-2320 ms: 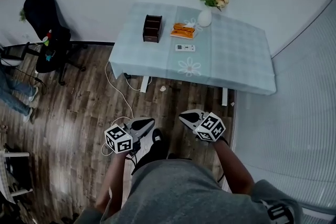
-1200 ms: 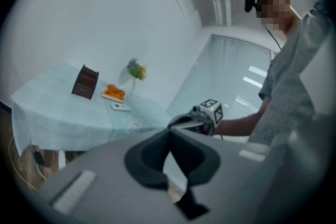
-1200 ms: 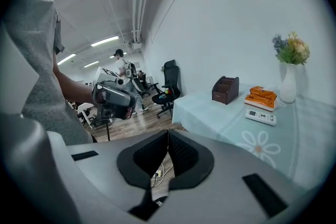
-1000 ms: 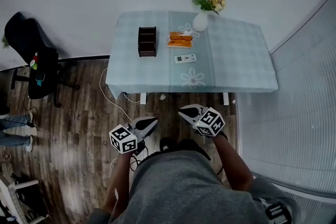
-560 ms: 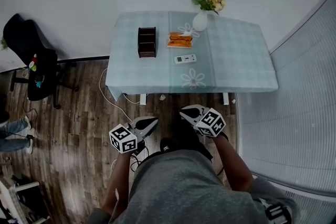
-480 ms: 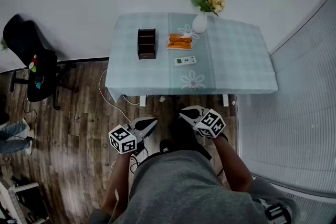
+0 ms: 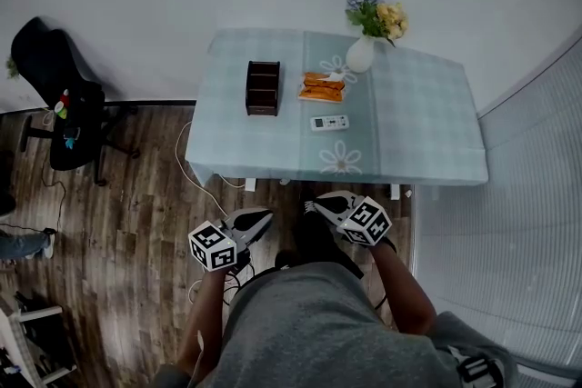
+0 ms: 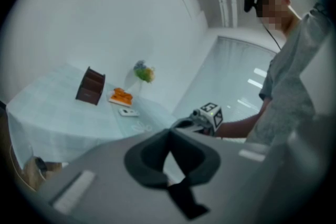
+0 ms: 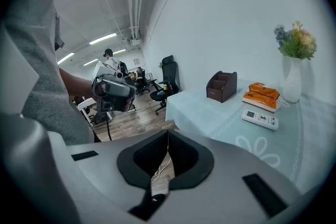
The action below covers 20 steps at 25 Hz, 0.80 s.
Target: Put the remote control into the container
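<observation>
A white remote control (image 7: 329,123) (image 9: 260,118) (image 8: 127,112) lies flat near the middle of a table with a pale checked cloth (image 7: 409,141). The dark brown box container (image 7: 263,87) (image 9: 221,86) (image 8: 90,86) stands upright to its left, apart from it. Both grippers hang over the wooden floor in front of the table, well short of it. My left gripper (image 7: 259,217) (image 8: 168,132) is shut with nothing in it. My right gripper (image 7: 314,206) (image 9: 168,134) is shut and empty too.
An orange packet (image 7: 323,87) lies behind the remote, and a white vase of flowers (image 7: 360,53) stands at the table's back. A black office chair (image 7: 64,95) is at the left by the wall. A white cable (image 7: 195,177) runs over the floor under the table's left end.
The table has shifted slightly in the head view as I come closer. Both grippers have edged forward together, still shut.
</observation>
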Tool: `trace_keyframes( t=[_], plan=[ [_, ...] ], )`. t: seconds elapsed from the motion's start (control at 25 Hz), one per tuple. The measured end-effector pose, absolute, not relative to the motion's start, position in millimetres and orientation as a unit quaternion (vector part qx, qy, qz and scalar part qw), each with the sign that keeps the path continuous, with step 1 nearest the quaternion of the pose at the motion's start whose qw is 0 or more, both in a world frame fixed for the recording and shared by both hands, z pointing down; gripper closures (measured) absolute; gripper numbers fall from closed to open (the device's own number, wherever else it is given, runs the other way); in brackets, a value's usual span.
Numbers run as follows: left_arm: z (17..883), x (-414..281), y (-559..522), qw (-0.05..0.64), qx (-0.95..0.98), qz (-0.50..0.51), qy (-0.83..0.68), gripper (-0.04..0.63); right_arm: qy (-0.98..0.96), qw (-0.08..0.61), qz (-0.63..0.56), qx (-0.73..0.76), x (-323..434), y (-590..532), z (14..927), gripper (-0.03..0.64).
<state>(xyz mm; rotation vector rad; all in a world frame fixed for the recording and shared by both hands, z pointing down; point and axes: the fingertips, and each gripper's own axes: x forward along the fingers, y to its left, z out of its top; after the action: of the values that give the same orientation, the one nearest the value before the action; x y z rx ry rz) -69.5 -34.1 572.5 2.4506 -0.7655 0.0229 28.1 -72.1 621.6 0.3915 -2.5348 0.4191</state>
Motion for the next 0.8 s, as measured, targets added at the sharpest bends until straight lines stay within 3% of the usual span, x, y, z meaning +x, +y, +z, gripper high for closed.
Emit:
trace_keyframes(
  t=[0.8],
  plan=[
    [574.5,-67.1,-151.5,0.310,0.899,0.009,-0.308,0.595,-0.933,0.311,0.146,0.102,37.0,-210.4,631.1,0.600]
  ],
)
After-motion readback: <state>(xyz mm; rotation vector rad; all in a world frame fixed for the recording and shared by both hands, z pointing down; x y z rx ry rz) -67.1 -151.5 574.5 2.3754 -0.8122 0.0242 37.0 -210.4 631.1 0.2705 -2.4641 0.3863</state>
